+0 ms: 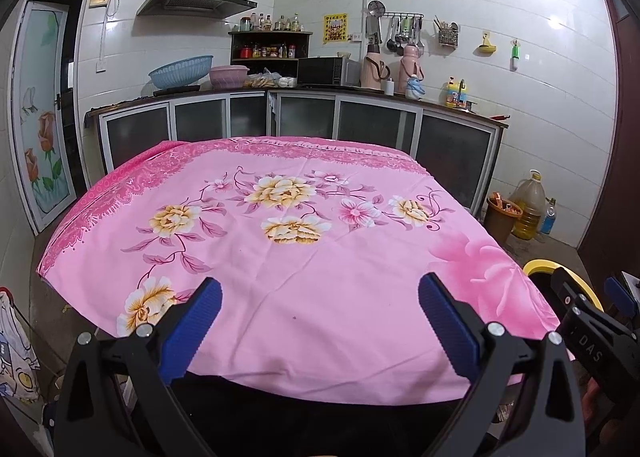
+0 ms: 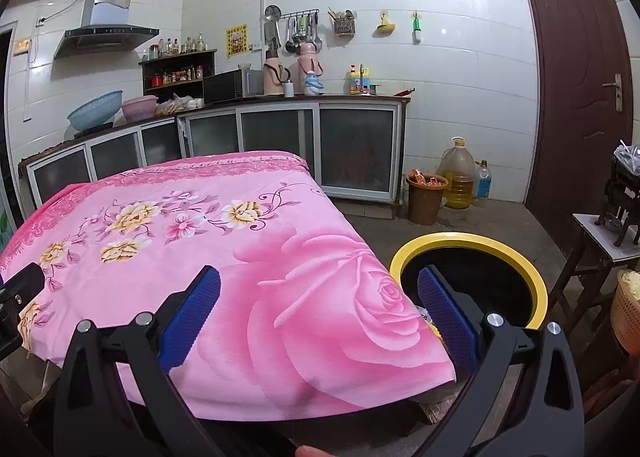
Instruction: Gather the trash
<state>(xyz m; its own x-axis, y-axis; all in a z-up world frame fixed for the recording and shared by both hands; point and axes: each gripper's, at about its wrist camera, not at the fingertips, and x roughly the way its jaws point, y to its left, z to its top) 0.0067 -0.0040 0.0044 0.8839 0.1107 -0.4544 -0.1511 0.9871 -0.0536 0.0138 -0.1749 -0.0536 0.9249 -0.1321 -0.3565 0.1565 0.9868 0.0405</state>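
The trash bin, black inside with a yellow rim, stands on the floor just beside the near right corner of the table; in the left wrist view only a part of its rim shows past the cloth edge. Something small and light lies at the bin's near side, half hidden by a finger, and I cannot tell what it is. The right gripper hangs above this table corner with its blue fingers spread wide and nothing between them; its right finger is in front of the bin's mouth and its left finger over the cloth. The left gripper is also released and empty, held over the near edge of the table, and the right gripper appears at its right side as a black body. The table is covered by a pink flowered cloth, and I see no trash on it. Behind the table run the kitchen cabinets with a microwave on the counter. On the floor by the wall stand a brown bucket and a big oil bottle, close together.
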